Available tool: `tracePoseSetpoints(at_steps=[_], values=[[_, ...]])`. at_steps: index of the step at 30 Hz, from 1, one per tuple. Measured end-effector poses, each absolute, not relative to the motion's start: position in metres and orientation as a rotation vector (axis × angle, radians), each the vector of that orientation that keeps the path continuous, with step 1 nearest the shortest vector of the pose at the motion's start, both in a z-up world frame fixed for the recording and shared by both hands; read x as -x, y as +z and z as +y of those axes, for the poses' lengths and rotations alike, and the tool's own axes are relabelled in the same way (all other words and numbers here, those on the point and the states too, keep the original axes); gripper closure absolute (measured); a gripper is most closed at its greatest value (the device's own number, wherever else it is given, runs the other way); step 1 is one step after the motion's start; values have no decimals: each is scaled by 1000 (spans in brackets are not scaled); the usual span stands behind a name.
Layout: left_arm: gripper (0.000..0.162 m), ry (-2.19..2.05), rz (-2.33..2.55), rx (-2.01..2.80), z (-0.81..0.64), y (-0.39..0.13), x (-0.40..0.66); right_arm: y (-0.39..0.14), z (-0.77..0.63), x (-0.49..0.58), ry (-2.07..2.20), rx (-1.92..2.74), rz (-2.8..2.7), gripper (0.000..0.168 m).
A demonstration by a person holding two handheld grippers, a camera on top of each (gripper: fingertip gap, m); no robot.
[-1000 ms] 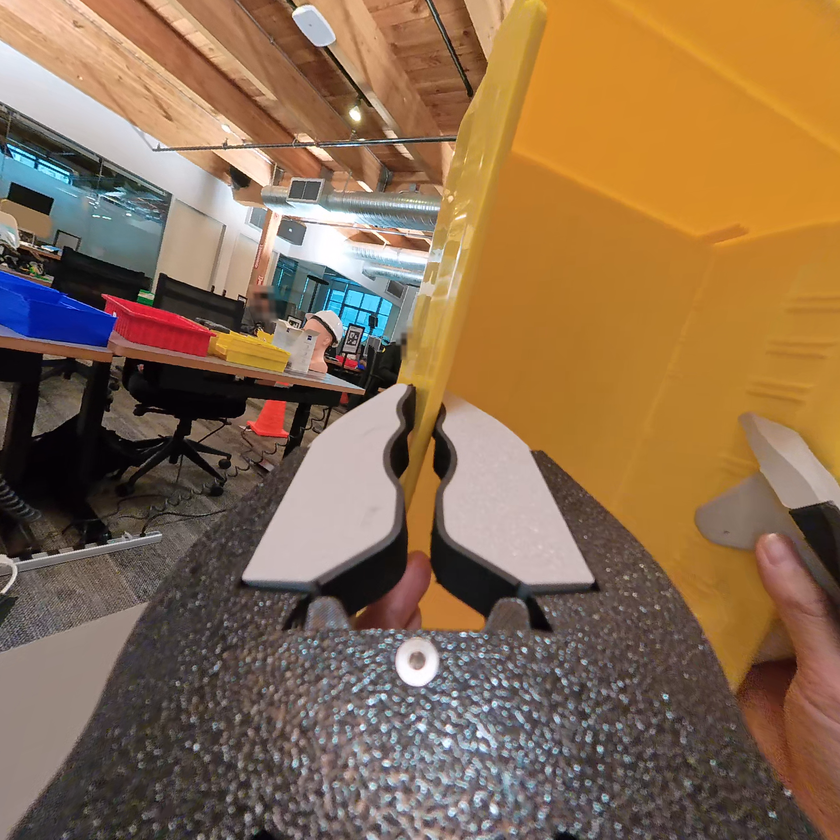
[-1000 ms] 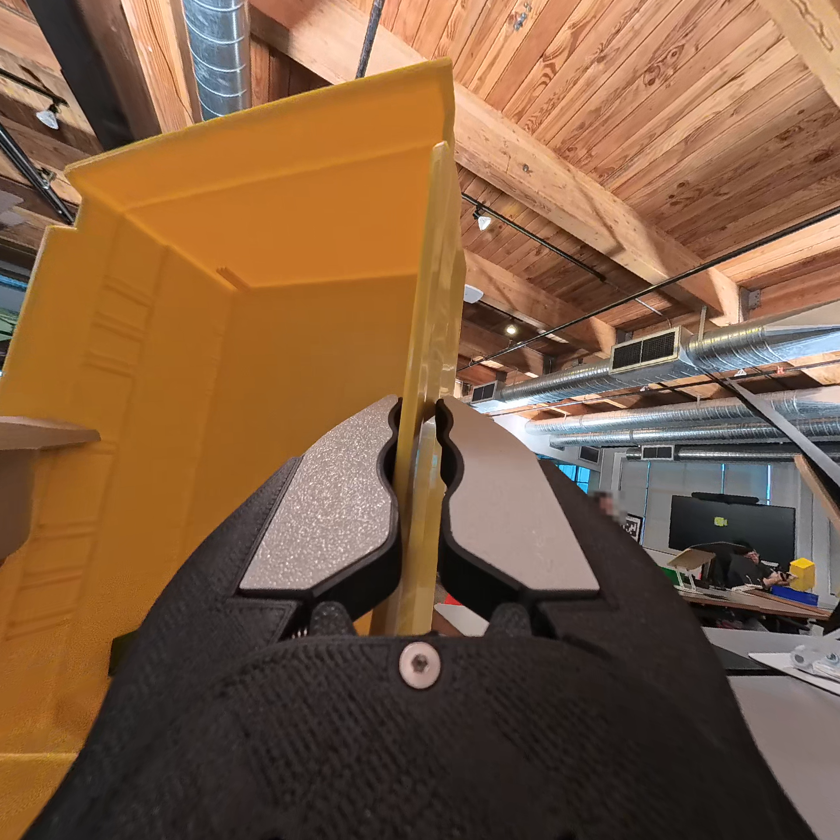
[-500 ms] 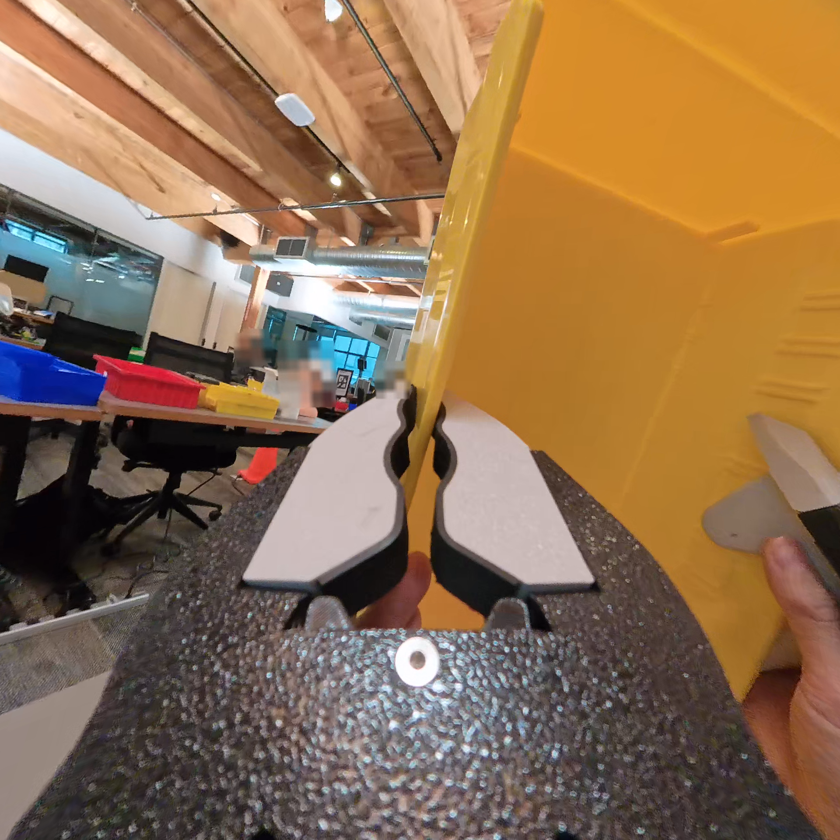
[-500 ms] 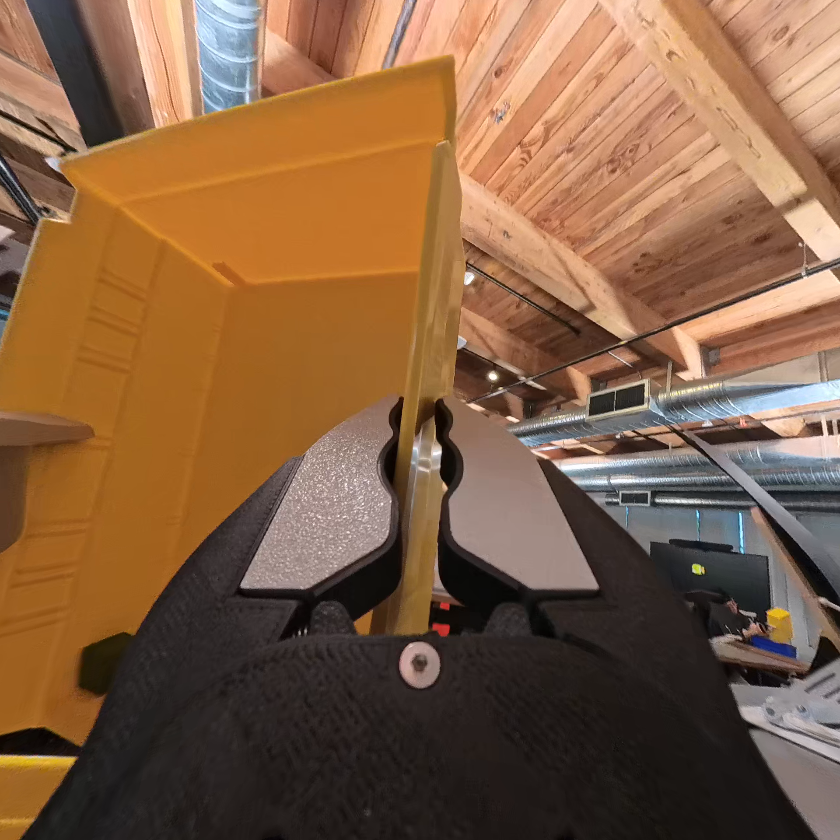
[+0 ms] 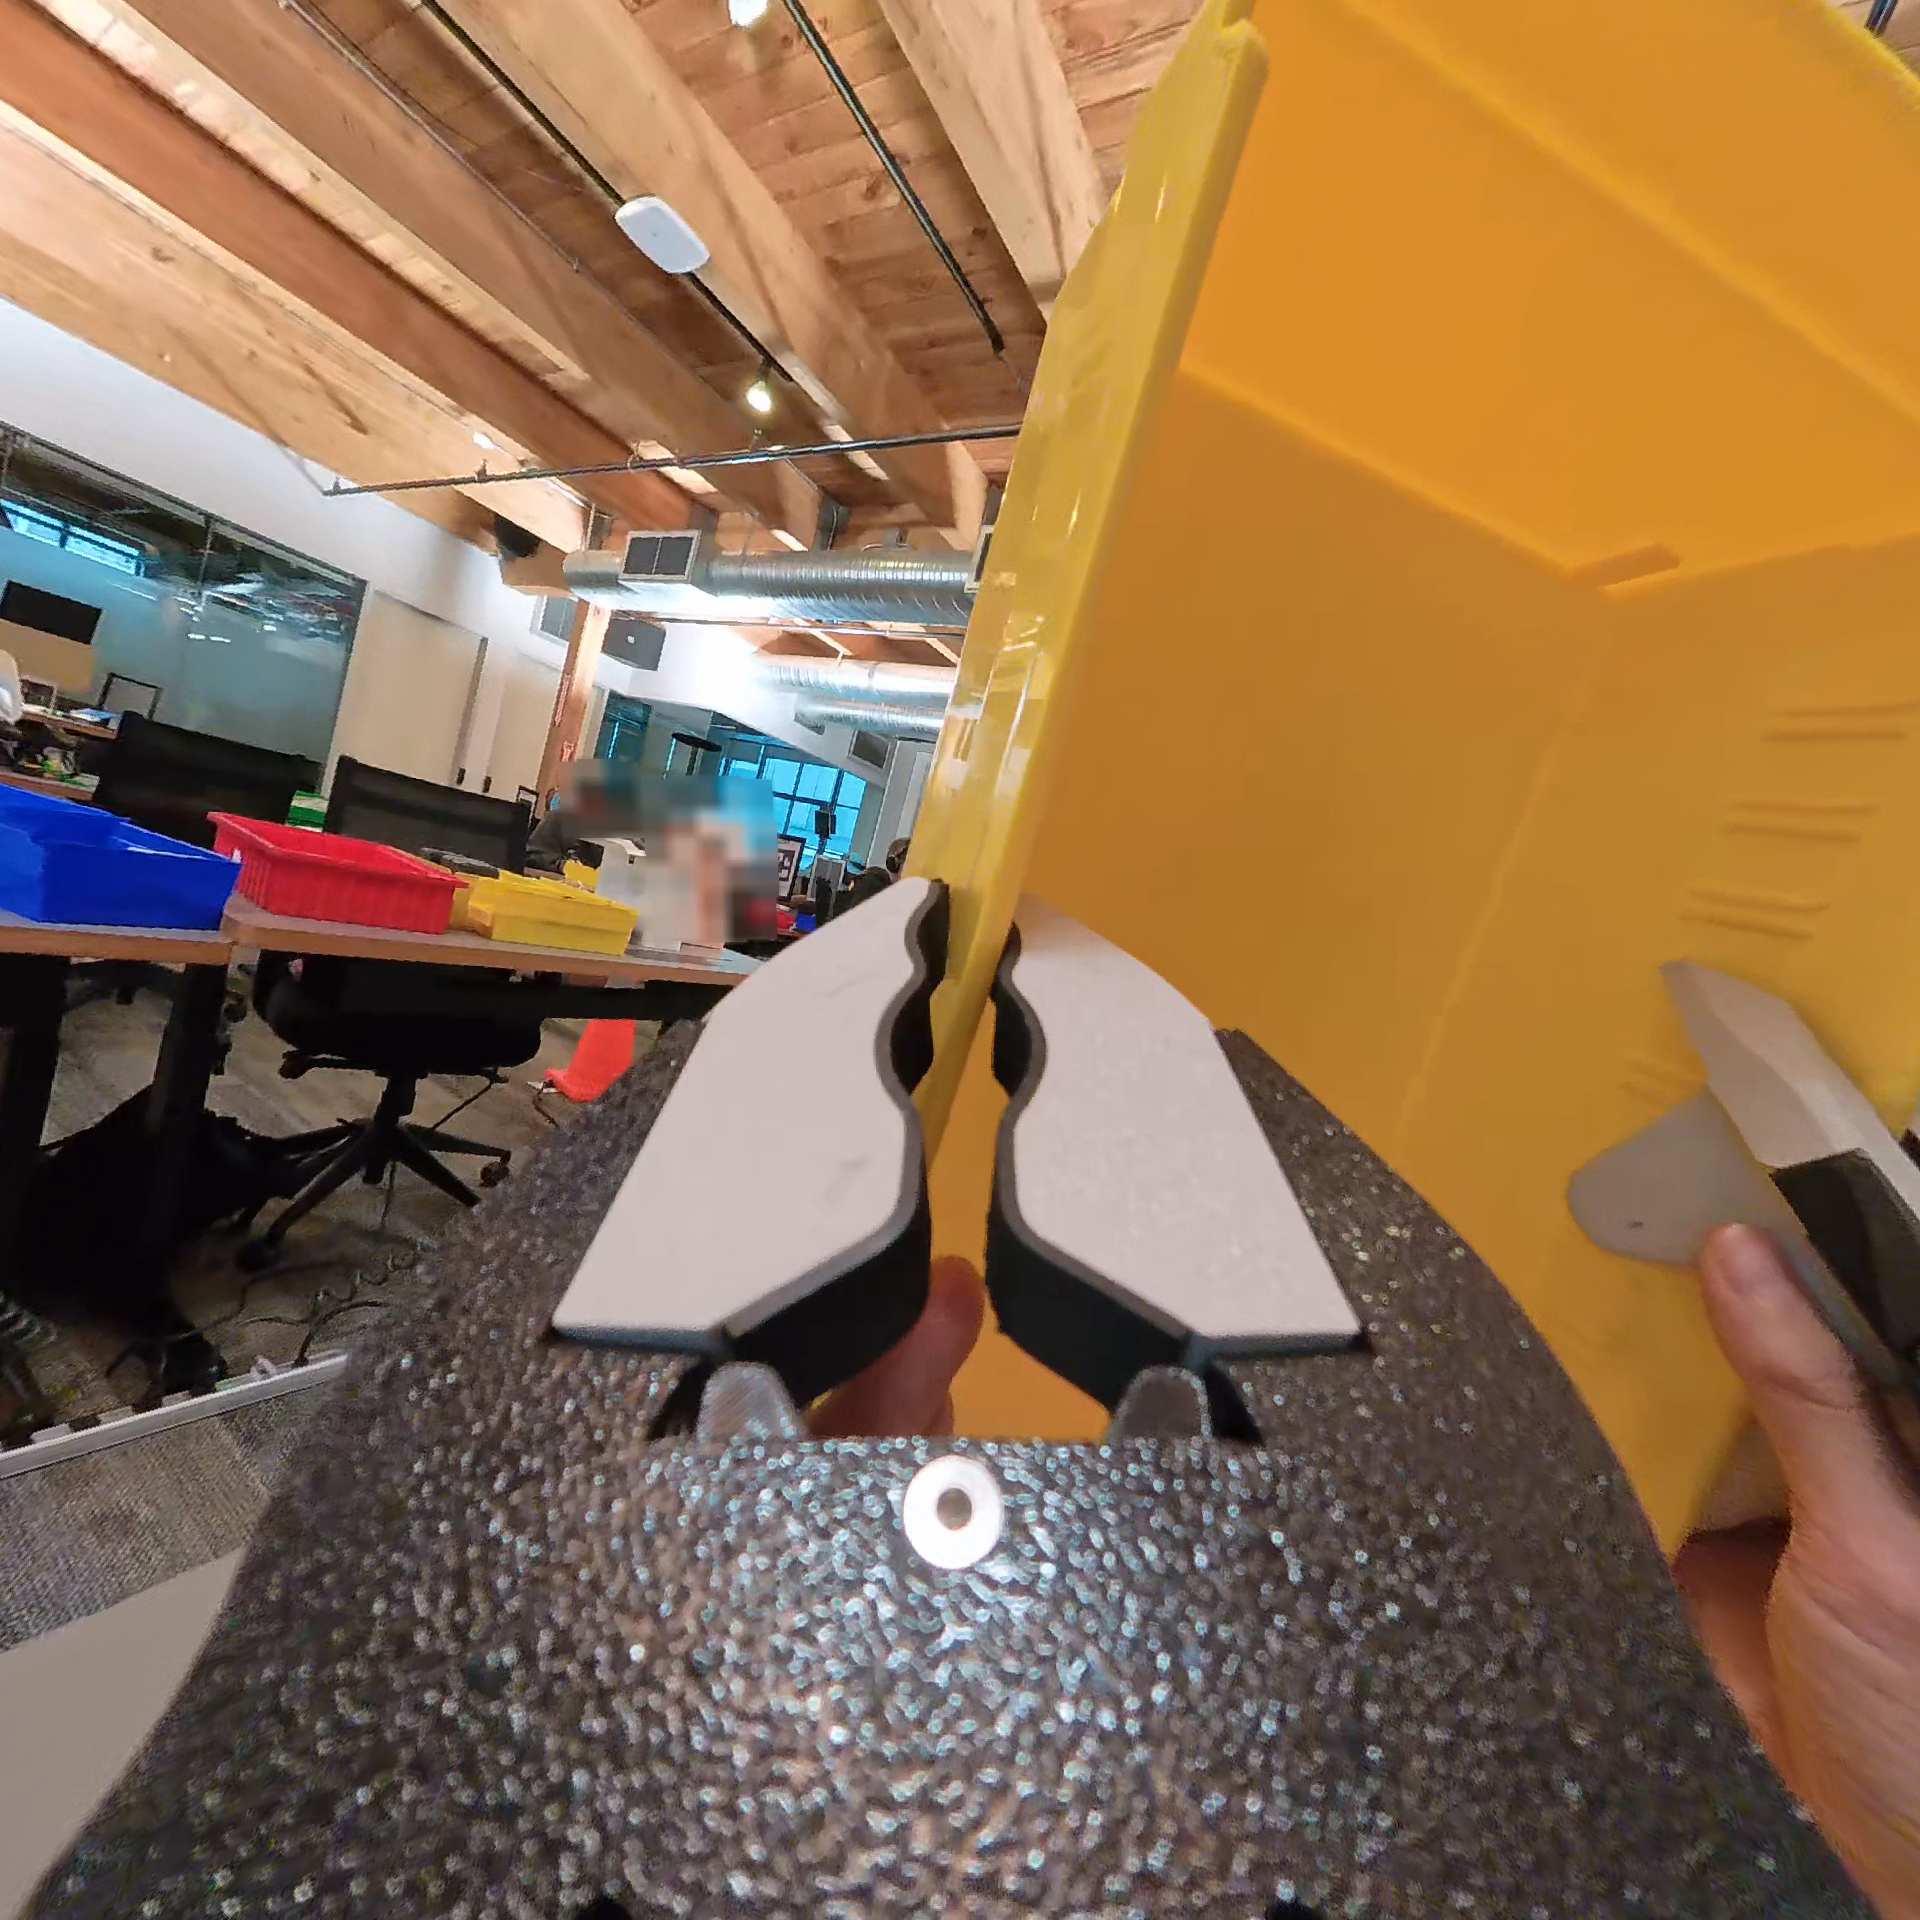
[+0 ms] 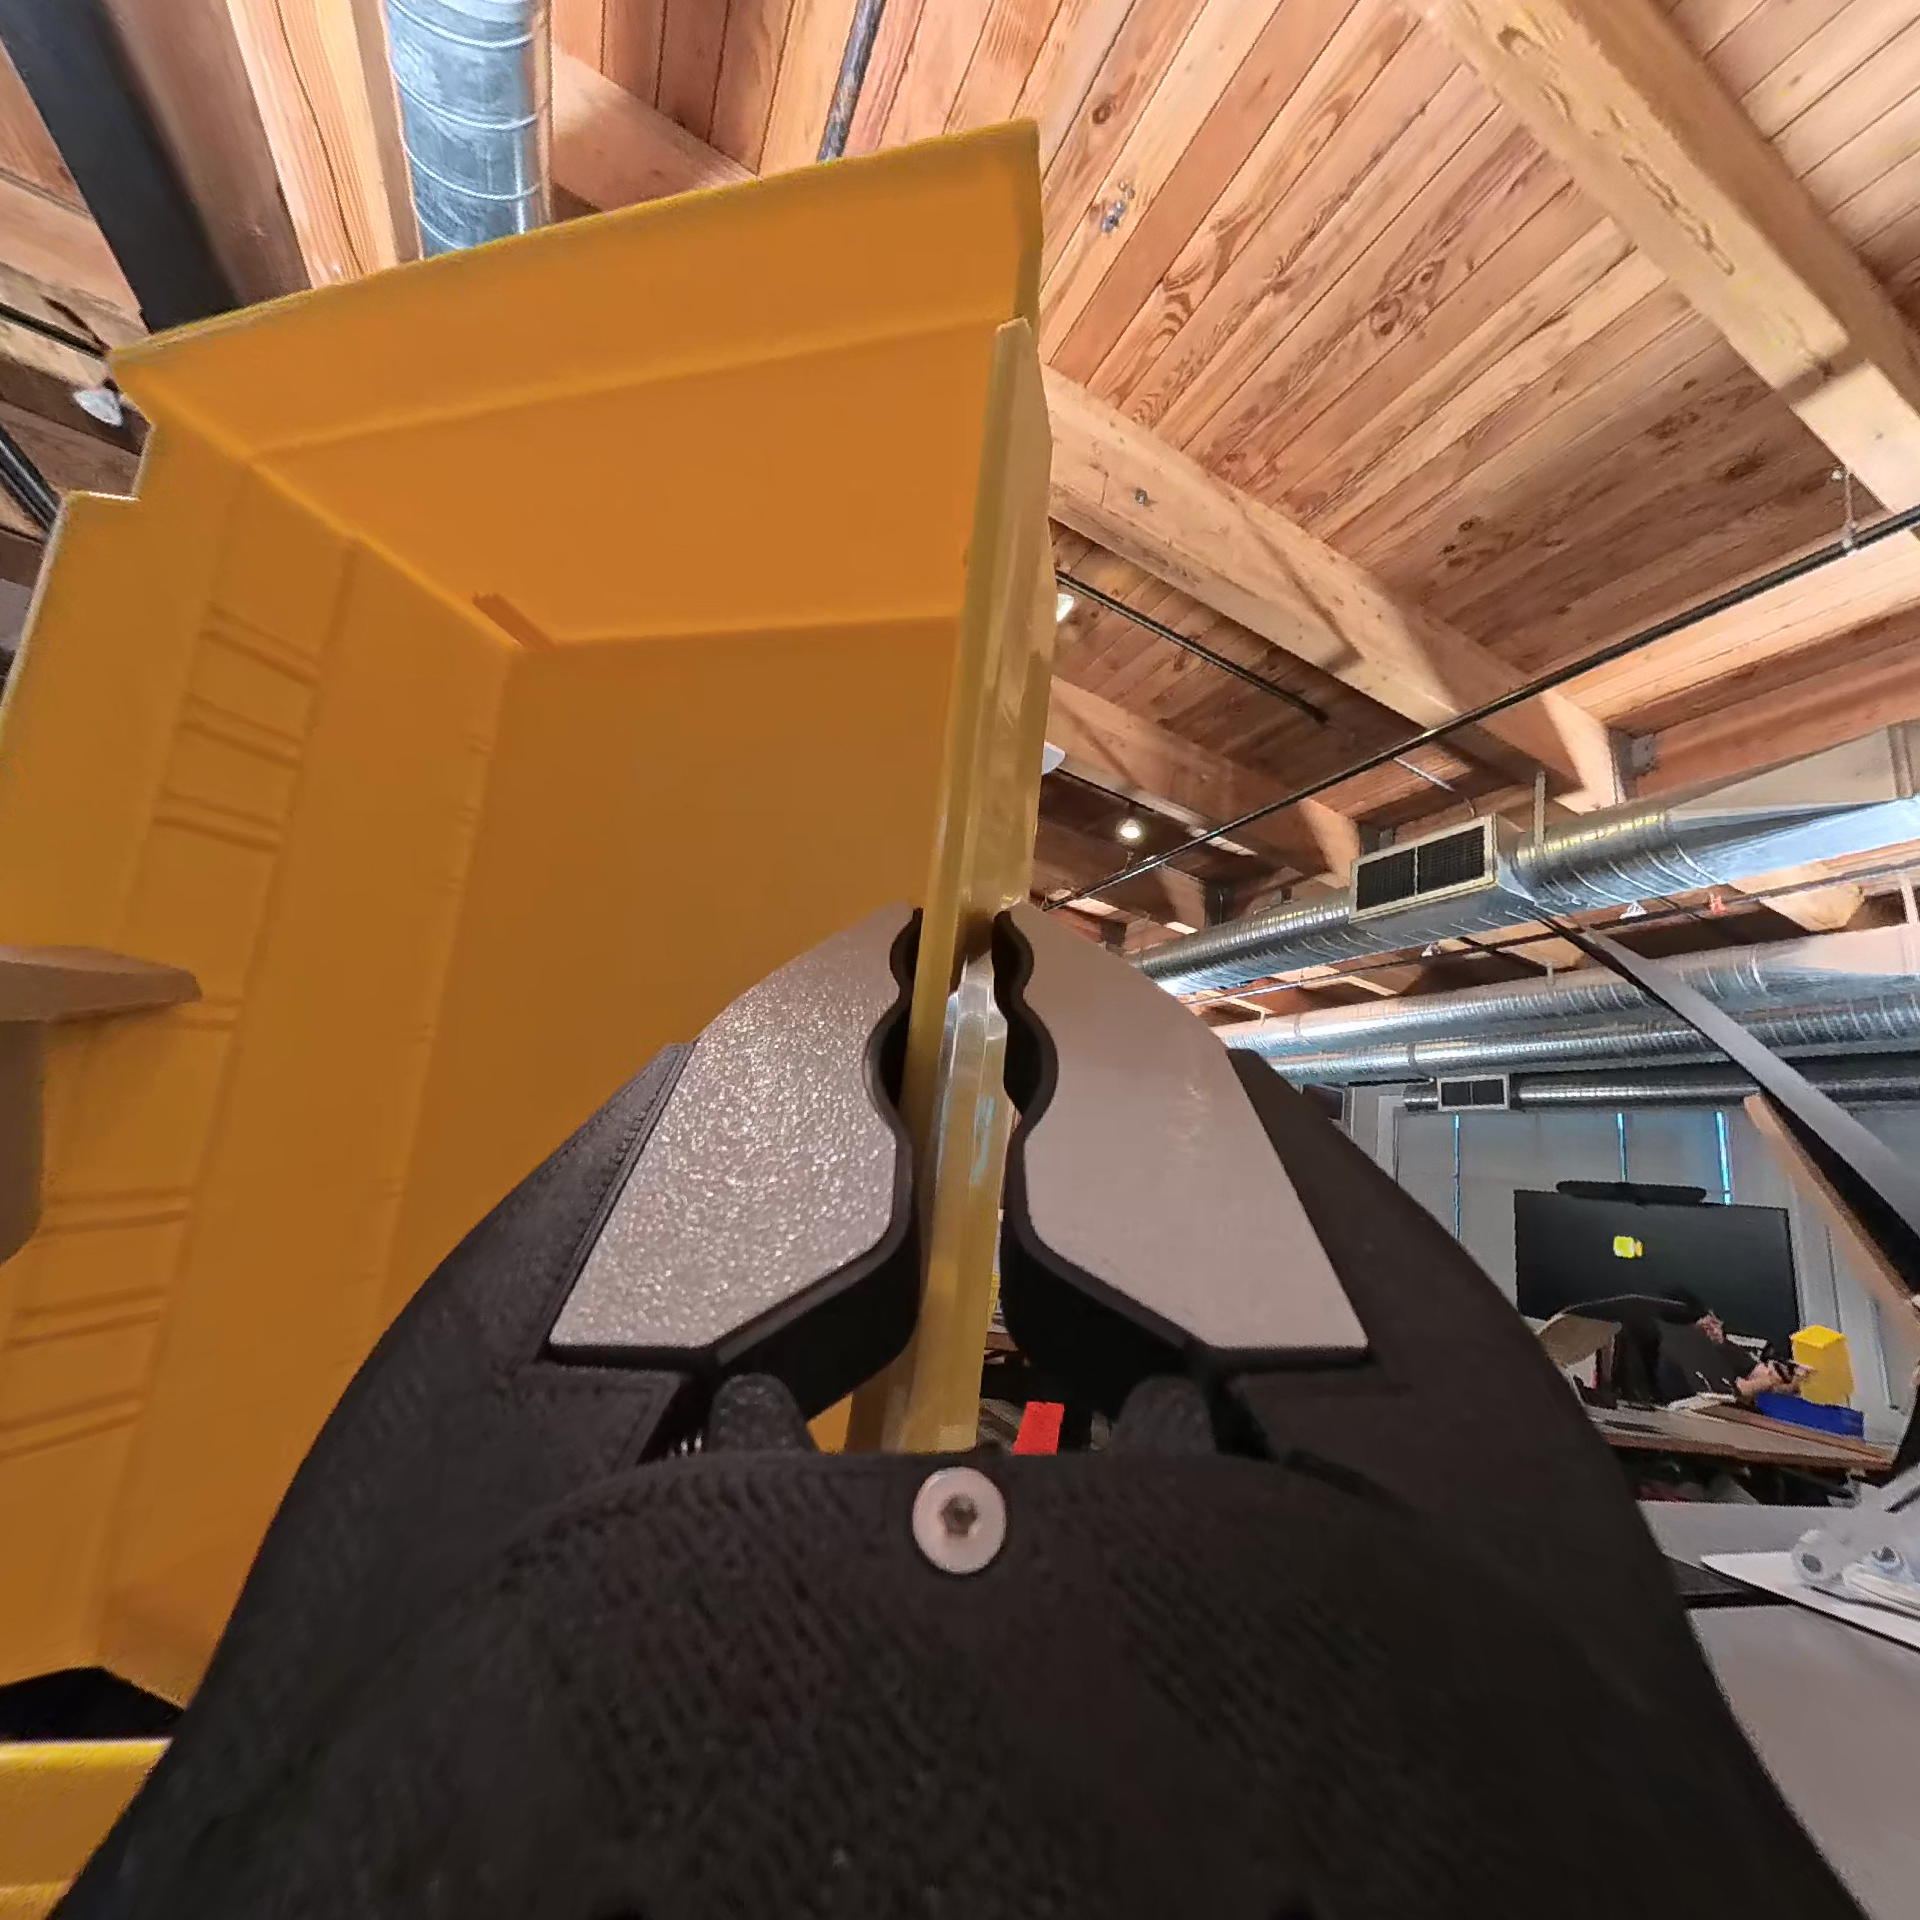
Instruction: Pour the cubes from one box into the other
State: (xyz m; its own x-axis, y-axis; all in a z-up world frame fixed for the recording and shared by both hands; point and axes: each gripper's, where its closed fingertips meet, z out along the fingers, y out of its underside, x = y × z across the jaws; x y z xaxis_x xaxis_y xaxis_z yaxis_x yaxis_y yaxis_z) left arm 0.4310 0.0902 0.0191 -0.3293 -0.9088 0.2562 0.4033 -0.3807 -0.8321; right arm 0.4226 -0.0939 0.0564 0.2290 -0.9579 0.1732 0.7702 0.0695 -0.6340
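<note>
I hold a yellow plastic box (image 5: 1403, 727) in the air with both grippers, tipped so that its open inside faces the cameras. No cubes show inside it. My left gripper (image 5: 977, 914) is shut on the box's left wall. My right gripper (image 6: 956, 925) is shut on the right wall of the box (image 6: 675, 831). The right gripper's fingers (image 5: 1745, 1122) and a hand (image 5: 1818, 1455) show at the far side in the left wrist view. A strip of a second yellow box (image 6: 62, 1808) lies below at the bottom left of the right wrist view.
Desks (image 5: 468, 951) at the left carry a blue bin (image 5: 104, 883), a red bin (image 5: 332, 883) and yellow bins (image 5: 551, 914), with an office chair (image 5: 395, 1049) and an orange cone (image 5: 603, 1055) beneath. A grey table (image 6: 1818, 1714) with a white sheet (image 6: 1849, 1569) lies at the right. Wooden ceiling and ducts are overhead.
Both grippers kept their grip while the box swung upward and then eased back a little. A dark cube at the box's lower left edge half a second ago no longer shows.
</note>
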Motion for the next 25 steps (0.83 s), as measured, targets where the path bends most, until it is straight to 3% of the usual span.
tracePoseSetpoints(at_steps=[14, 20, 25], values=[[158, -1397, 1097, 1063, 90, 23, -396, 59, -98, -420, -1326, 1004, 570, 164], [158, -1129, 1145, 1208, 119, 38, -319, 62, -62, -371, -1171, 1151, 626, 164], [157, -930, 1258, 1345, 159, 16, -234, 40, -11, -313, -1011, 1355, 619, 163]])
